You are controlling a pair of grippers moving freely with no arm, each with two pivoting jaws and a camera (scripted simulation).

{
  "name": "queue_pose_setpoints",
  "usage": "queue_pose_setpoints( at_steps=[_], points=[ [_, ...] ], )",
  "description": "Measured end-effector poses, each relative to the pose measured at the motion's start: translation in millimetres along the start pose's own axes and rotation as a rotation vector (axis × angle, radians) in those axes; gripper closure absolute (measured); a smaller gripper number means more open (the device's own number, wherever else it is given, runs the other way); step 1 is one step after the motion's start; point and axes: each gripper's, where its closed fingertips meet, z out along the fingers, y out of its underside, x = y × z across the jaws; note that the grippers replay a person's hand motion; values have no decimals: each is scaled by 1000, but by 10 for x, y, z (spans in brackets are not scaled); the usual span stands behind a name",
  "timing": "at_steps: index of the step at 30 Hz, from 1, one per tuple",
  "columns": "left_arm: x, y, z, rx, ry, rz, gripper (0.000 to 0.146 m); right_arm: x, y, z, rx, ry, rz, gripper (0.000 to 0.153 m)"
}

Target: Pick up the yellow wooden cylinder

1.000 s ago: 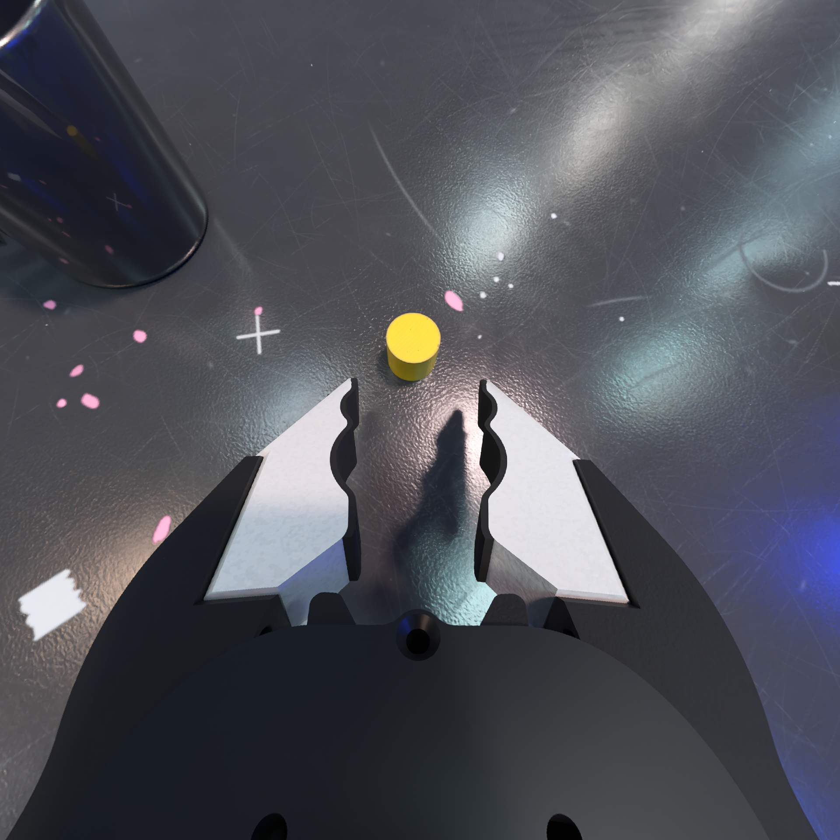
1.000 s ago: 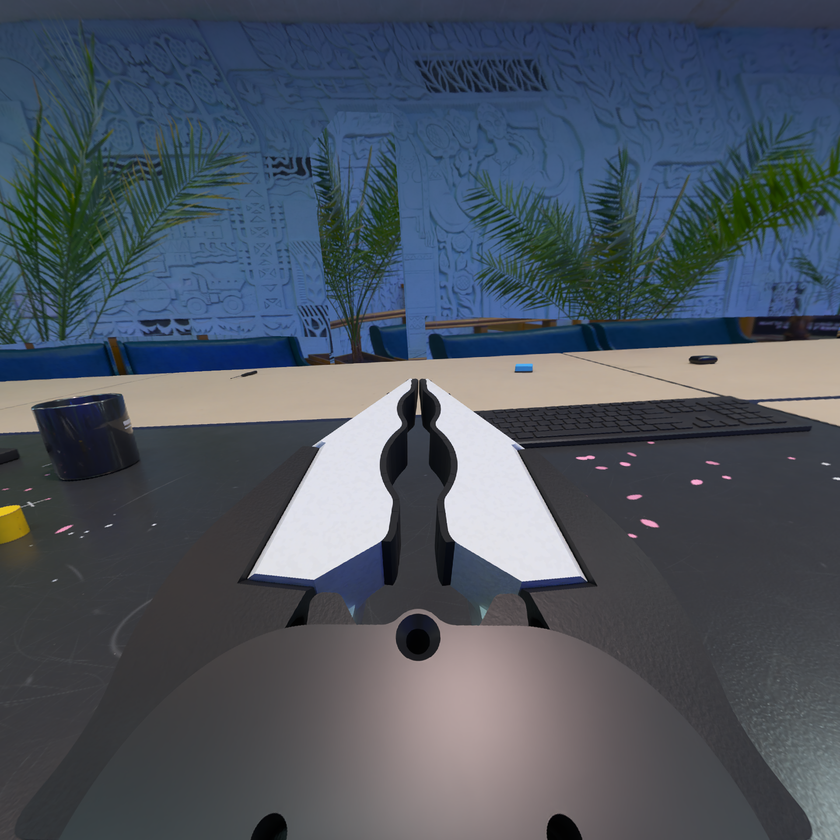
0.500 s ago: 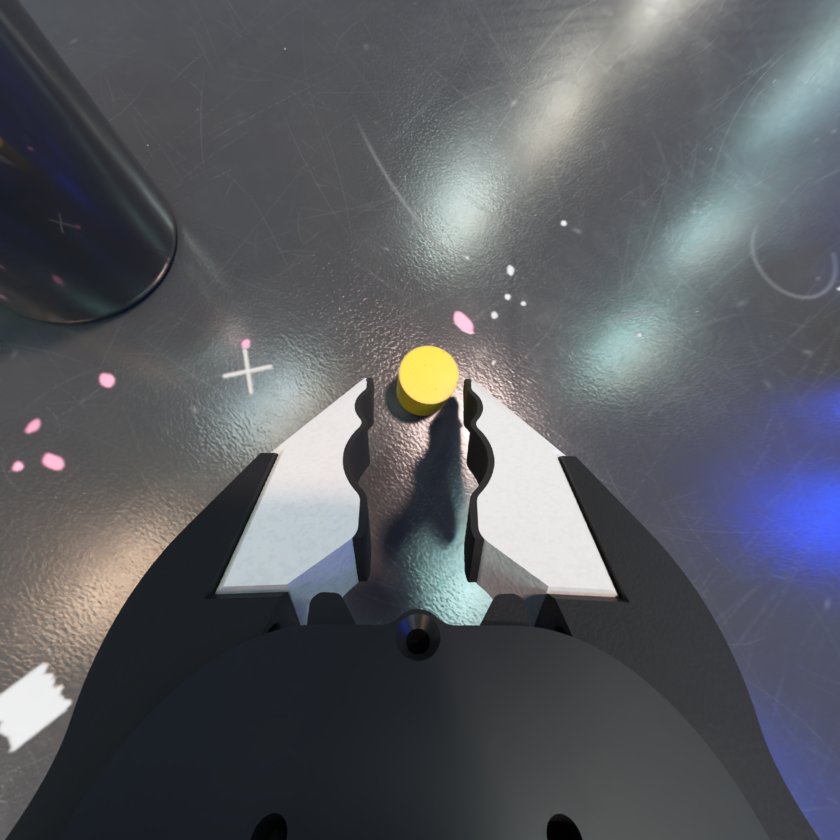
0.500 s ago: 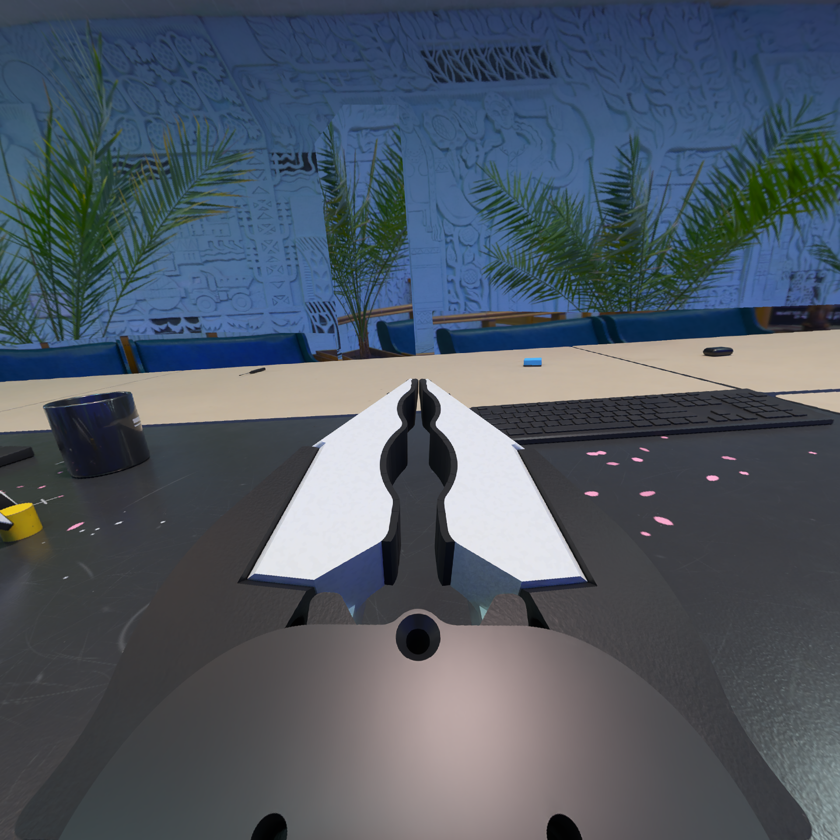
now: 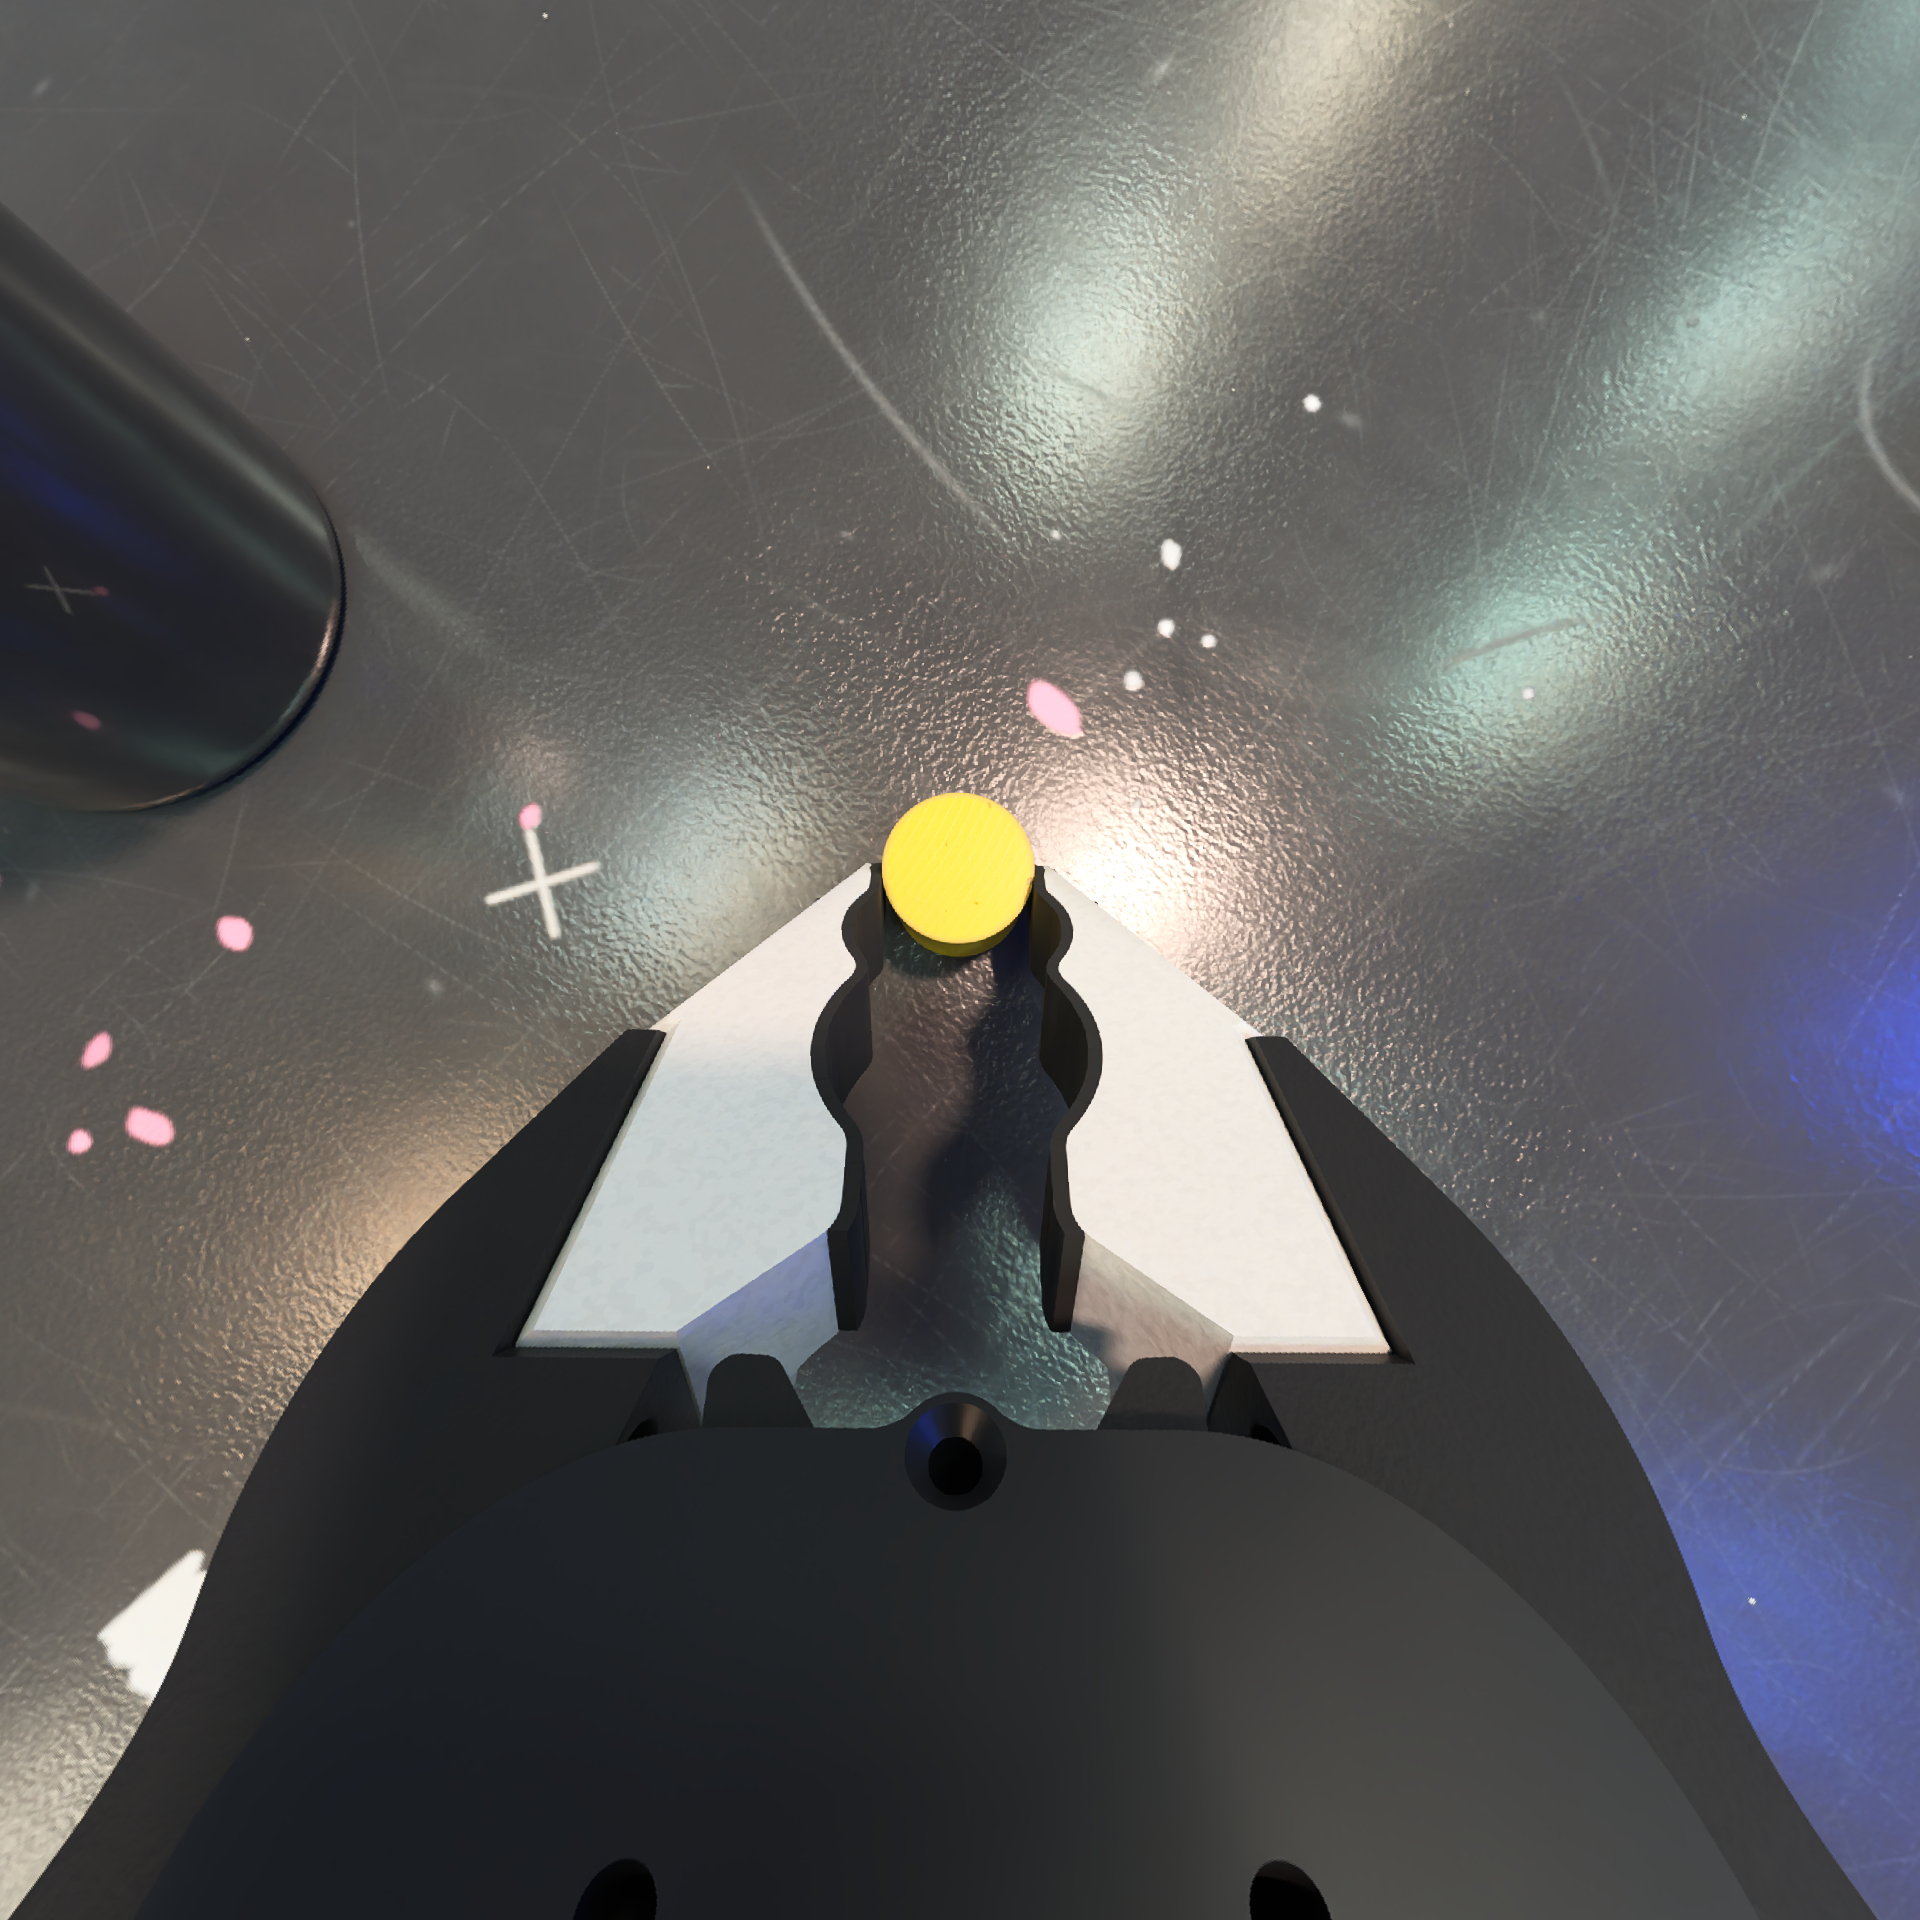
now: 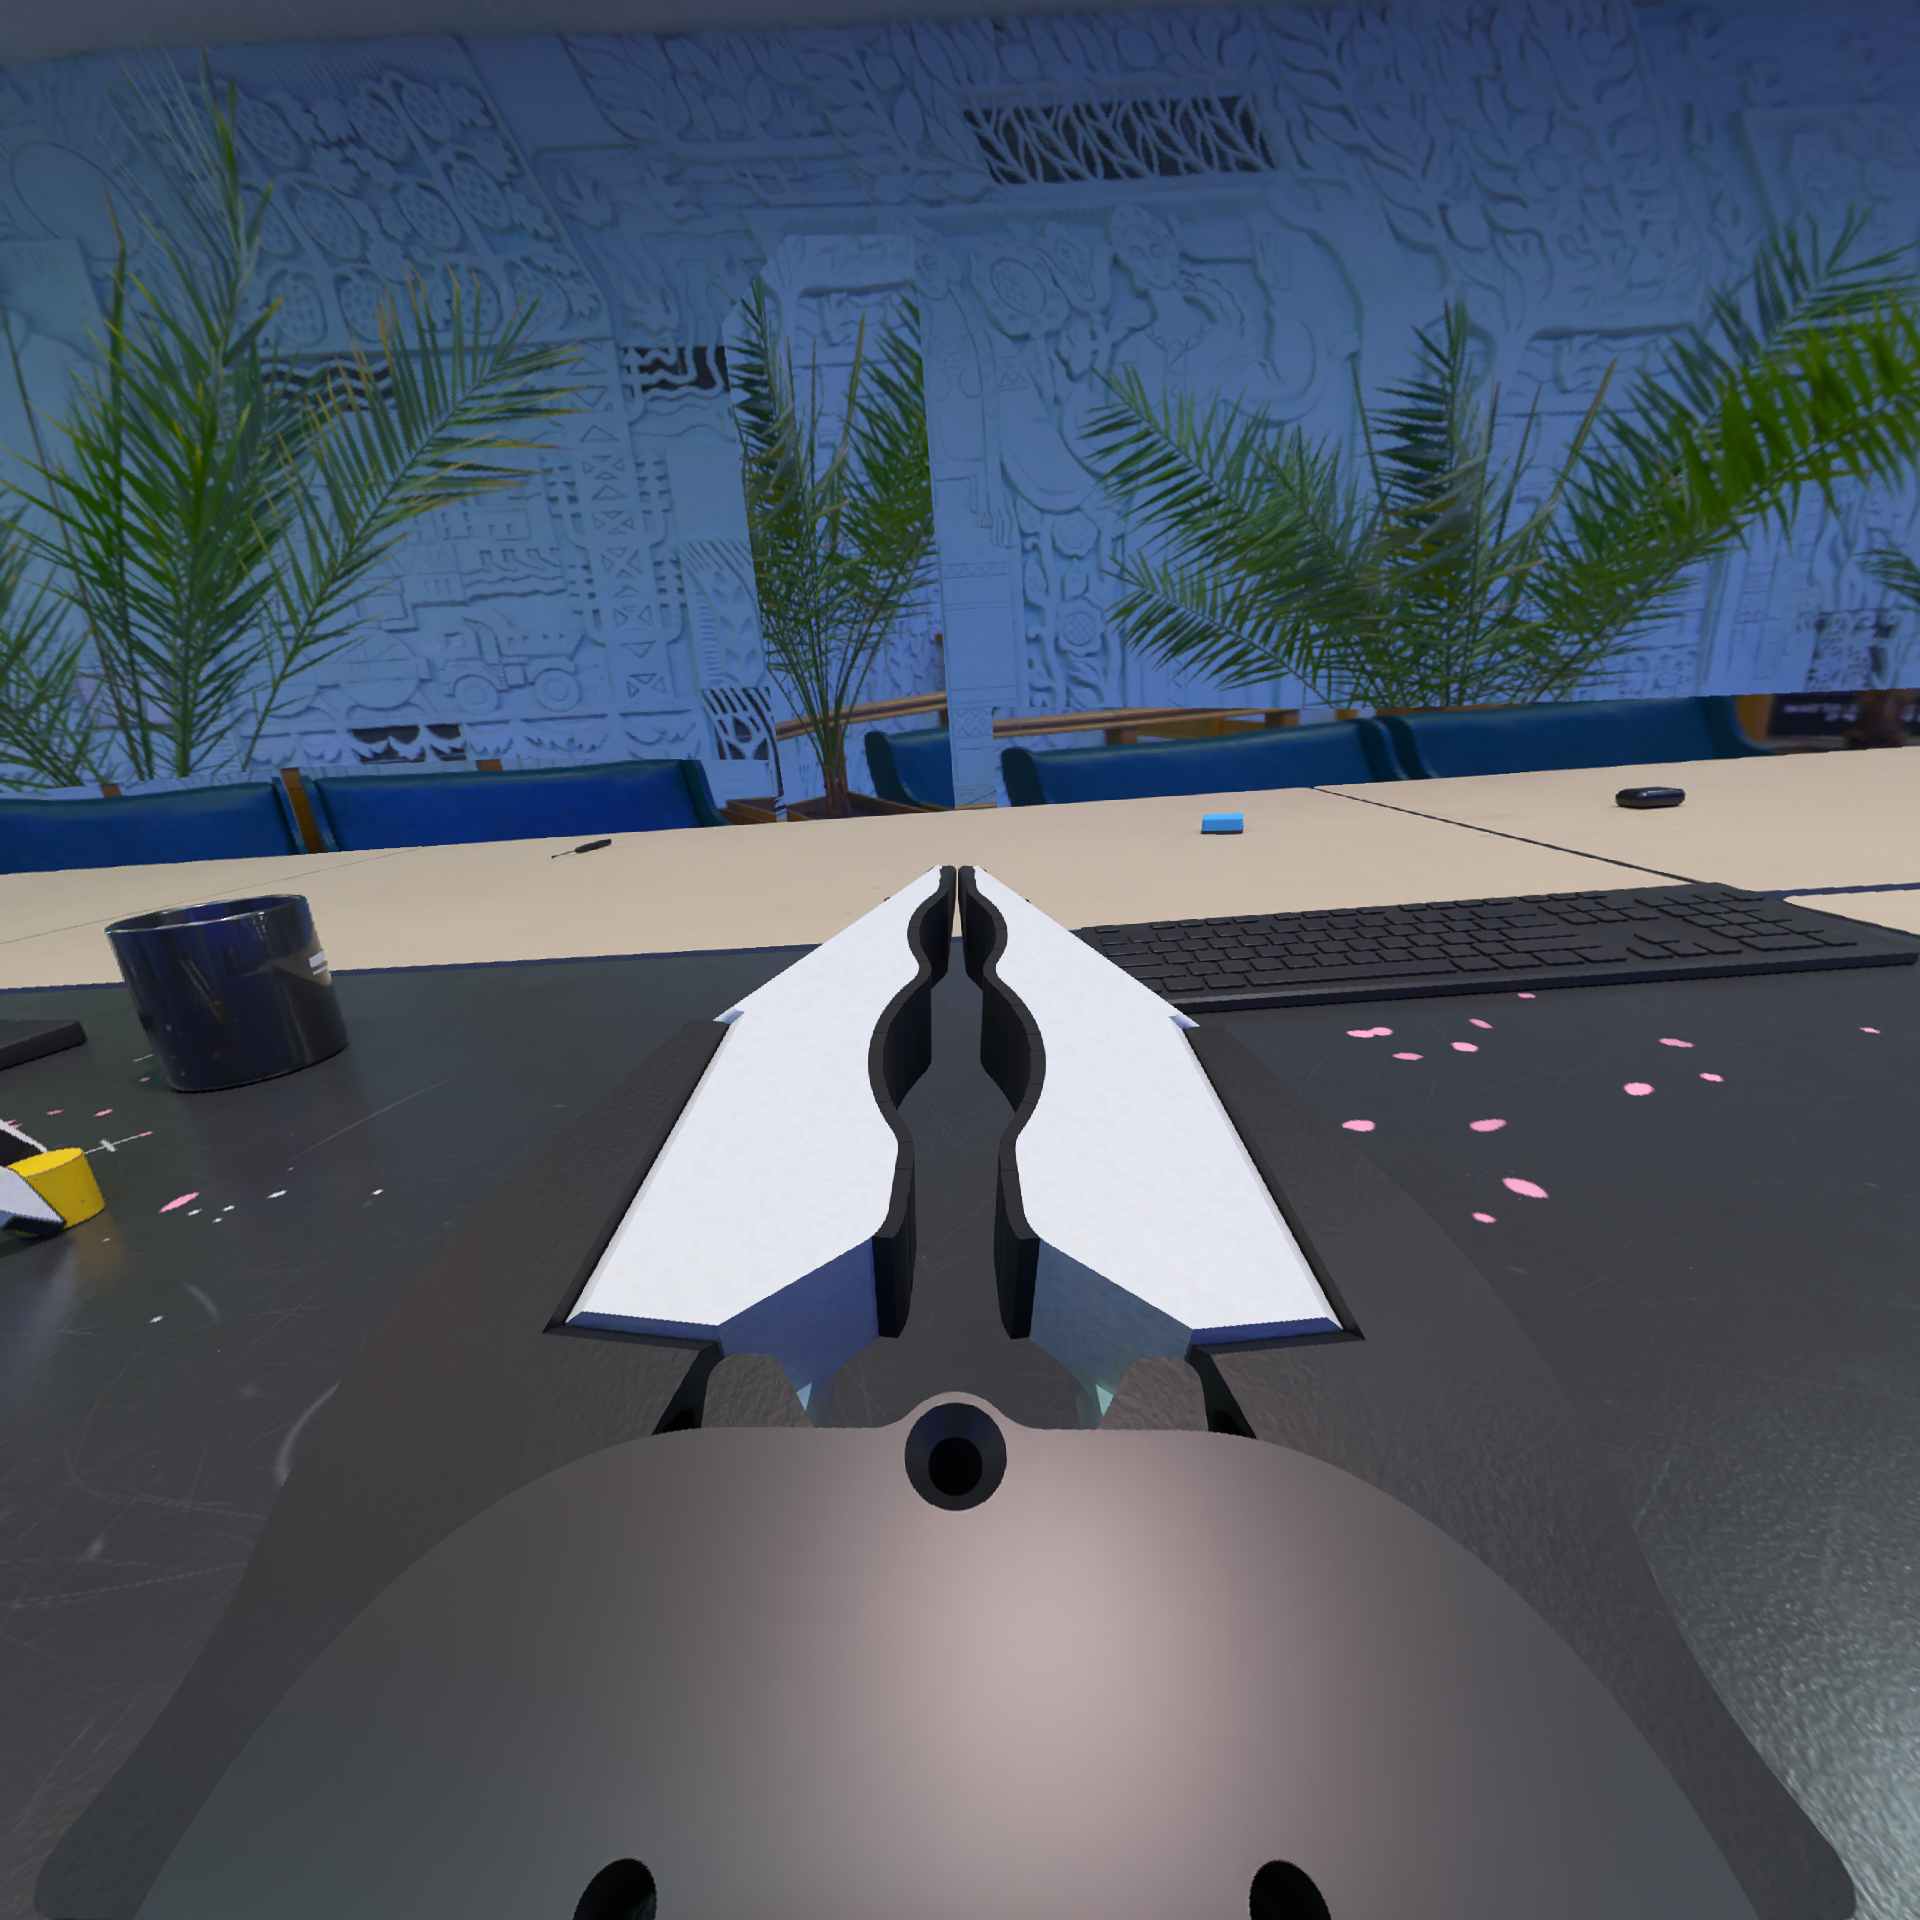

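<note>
The yellow wooden cylinder (image 5: 956,868) stands upright on the dark scratched mat (image 5: 1351,520). My left gripper (image 5: 956,920) points down at it, and its two fingertips press against the cylinder's left and right sides. The right wrist view shows the cylinder (image 6: 71,1184) at the far left, low on the mat, with a left fingertip (image 6: 21,1205) against it. My right gripper (image 6: 956,883) is shut and empty, held level above the mat well to the right of the cylinder.
A dark blue cup (image 5: 135,623) stands upper left of the cylinder, also in the right wrist view (image 6: 229,987). A black keyboard (image 6: 1507,935) lies at the mat's far right edge. A beige table (image 6: 727,883) lies beyond, with chairs and plants behind it.
My left gripper has moved forward and down over the cylinder, and its fingers have closed from wide apart onto the cylinder's sides. The right gripper has drifted slightly and stays shut.
</note>
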Motion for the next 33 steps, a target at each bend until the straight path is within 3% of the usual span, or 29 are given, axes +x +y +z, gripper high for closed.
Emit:
queue_pose_setpoints(
  at_steps=[8,12,16,22,27,29,33],
  points=[
    [26,-6,-47,9,-14,-14,119,21,9,0,-1,4,13,152],
    [294,-79,-237,150,103,-100,119,26,0,-5,4,5,14,152],
    [522,-37,-652,302,98,-113,119,22,-8,-11,7,5,12,152],
    [983,261,-1646,508,56,-129,119,-25,-6,-13,6,-6,4,152],
    [1487,884,-2004,460,60,-186,119,-123,6,-19,-3,-31,-27,152],
    [1661,1135,-1992,394,65,-183,119,-180,19,-36,-11,-44,-54,152],
    [1992,1473,-1808,228,226,-147,119,-337,-57,-132,28,-58,-180,152]
  ],
)
